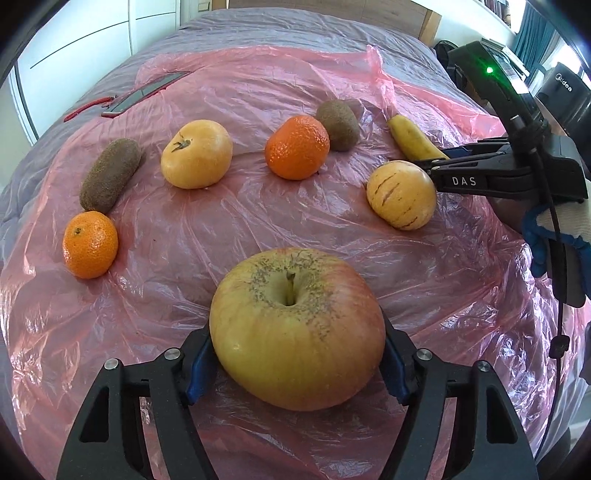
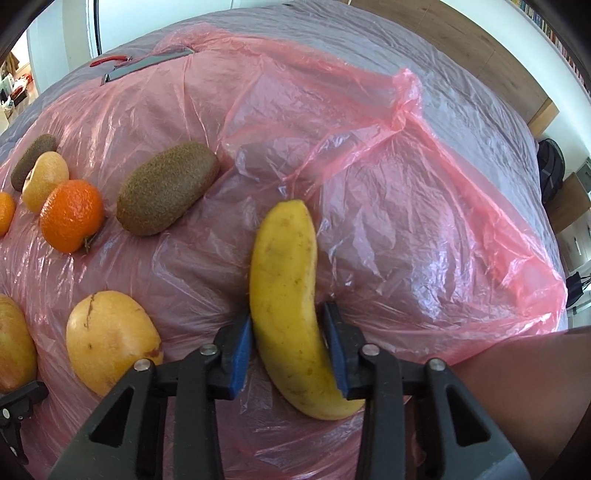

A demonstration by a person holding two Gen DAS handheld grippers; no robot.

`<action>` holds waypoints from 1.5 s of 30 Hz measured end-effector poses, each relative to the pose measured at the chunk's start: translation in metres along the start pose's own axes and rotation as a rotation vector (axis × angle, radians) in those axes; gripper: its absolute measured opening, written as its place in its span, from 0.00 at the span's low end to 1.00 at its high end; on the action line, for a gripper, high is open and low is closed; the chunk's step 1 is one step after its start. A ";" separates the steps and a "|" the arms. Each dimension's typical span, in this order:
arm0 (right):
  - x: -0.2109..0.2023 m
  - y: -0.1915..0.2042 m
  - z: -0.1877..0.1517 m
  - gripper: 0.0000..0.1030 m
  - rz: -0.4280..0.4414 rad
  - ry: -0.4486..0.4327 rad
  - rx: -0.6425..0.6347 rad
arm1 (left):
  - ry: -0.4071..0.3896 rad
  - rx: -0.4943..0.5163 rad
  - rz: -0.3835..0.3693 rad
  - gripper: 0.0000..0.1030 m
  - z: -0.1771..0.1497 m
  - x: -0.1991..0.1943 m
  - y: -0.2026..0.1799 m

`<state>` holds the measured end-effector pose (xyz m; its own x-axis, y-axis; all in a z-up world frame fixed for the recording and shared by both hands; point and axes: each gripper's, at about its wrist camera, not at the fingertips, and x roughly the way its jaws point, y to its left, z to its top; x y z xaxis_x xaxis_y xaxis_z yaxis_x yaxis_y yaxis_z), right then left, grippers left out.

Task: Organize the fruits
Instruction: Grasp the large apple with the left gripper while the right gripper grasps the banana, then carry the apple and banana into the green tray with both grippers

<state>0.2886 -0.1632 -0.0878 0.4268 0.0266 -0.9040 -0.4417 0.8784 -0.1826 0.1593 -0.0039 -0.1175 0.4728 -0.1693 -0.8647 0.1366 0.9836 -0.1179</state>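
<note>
My left gripper (image 1: 297,360) is shut on a large yellow-red apple (image 1: 295,328) resting on the pink plastic sheet (image 1: 221,236). My right gripper (image 2: 288,354) is shut on a yellow banana (image 2: 286,295); it shows in the left wrist view (image 1: 430,166) on the banana (image 1: 412,136). A striped yellow fruit (image 1: 400,194) lies just left of it, seen also in the right wrist view (image 2: 110,339). Two mandarins (image 1: 297,146) (image 1: 89,243), two kiwis (image 1: 338,123) (image 1: 109,173) and a pale yellow persimmon-like fruit (image 1: 195,153) lie further out.
The sheet covers a grey bed (image 1: 295,33). A phone with a red strap (image 1: 144,92) lies at the far left of the sheet. A loose bag fold (image 2: 406,122) rises at the right. A black appliance (image 1: 565,99) stands beside the bed.
</note>
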 end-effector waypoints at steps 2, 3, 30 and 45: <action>-0.006 -0.001 -0.001 0.11 -0.006 -0.019 0.016 | -0.011 0.001 0.009 0.66 -0.002 -0.004 0.000; -0.010 -0.002 -0.001 0.08 -0.006 -0.031 0.030 | -0.014 0.000 0.012 0.66 -0.002 -0.005 0.000; -0.160 0.039 -0.062 0.08 0.206 -0.266 0.175 | -0.154 -0.021 0.027 0.66 -0.015 -0.085 0.005; -0.222 0.004 -0.181 0.08 0.200 -0.274 0.313 | -0.166 0.121 -0.097 0.66 -0.041 -0.138 -0.075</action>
<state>0.0493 -0.2522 0.0423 0.5685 0.2988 -0.7665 -0.2952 0.9438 0.1489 0.0485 -0.0520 -0.0090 0.5879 -0.2803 -0.7588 0.2870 0.9493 -0.1283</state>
